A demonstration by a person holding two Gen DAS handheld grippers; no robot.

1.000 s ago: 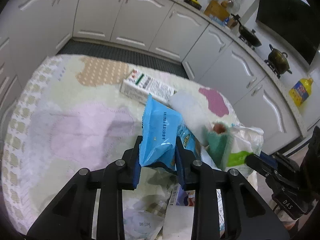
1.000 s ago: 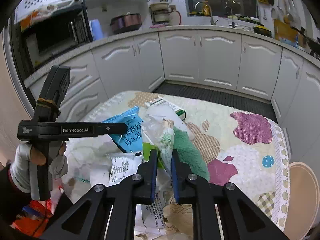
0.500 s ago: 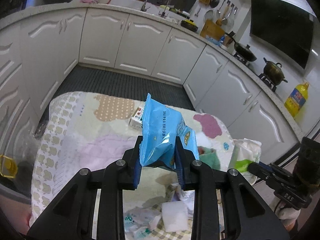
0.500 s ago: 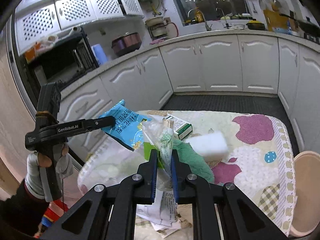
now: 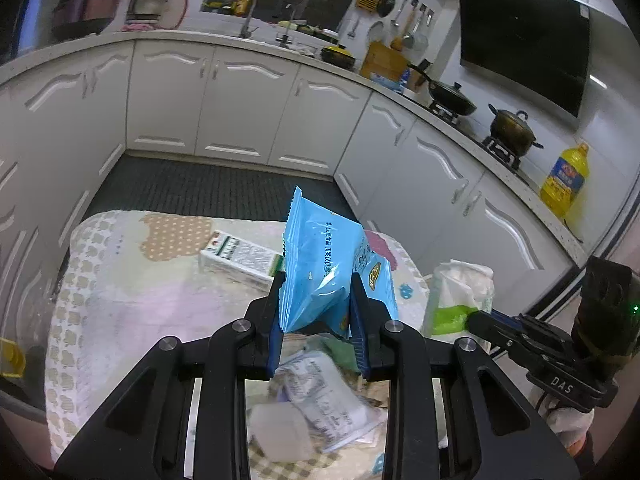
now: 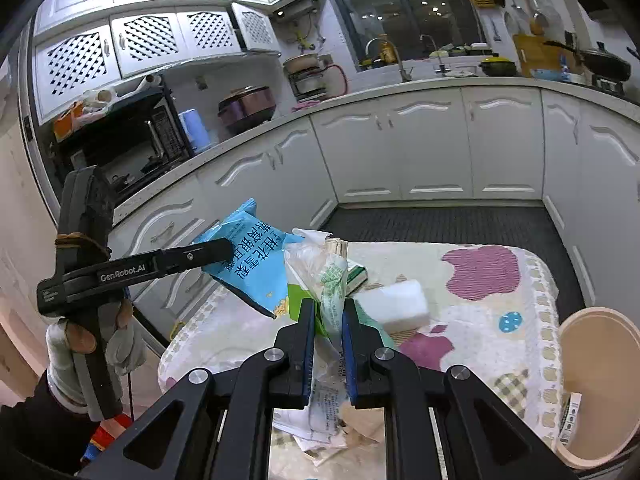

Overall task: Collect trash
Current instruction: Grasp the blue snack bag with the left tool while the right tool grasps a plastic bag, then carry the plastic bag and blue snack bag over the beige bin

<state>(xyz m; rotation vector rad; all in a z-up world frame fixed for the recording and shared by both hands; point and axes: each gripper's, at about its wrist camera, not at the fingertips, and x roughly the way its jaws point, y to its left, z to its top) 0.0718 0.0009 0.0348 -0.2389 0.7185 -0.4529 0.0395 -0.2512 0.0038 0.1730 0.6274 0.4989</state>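
Note:
My left gripper point(image 5: 317, 312) is shut on a blue snack wrapper point(image 5: 320, 268) and holds it well above the table; both also show in the right wrist view, the wrapper point(image 6: 248, 256) at centre left. My right gripper point(image 6: 329, 320) is shut on a white and green plastic bag point(image 6: 320, 276), which also shows at the right in the left wrist view point(image 5: 460, 292). Paper scraps point(image 5: 324, 376) and a white block point(image 5: 280, 432) lie on the patterned tablecloth point(image 5: 120, 312) below.
A white and green carton point(image 5: 236, 256) and a white sponge block point(image 6: 392, 300) lie on the table. A beige round bin point(image 6: 600, 380) stands off the table's right edge. White kitchen cabinets surround the table; a dark floor mat lies beyond it.
Both grippers have risen away from the table with their loads. The blue wrapper and the bag stay held; the table looks smaller and lower now.

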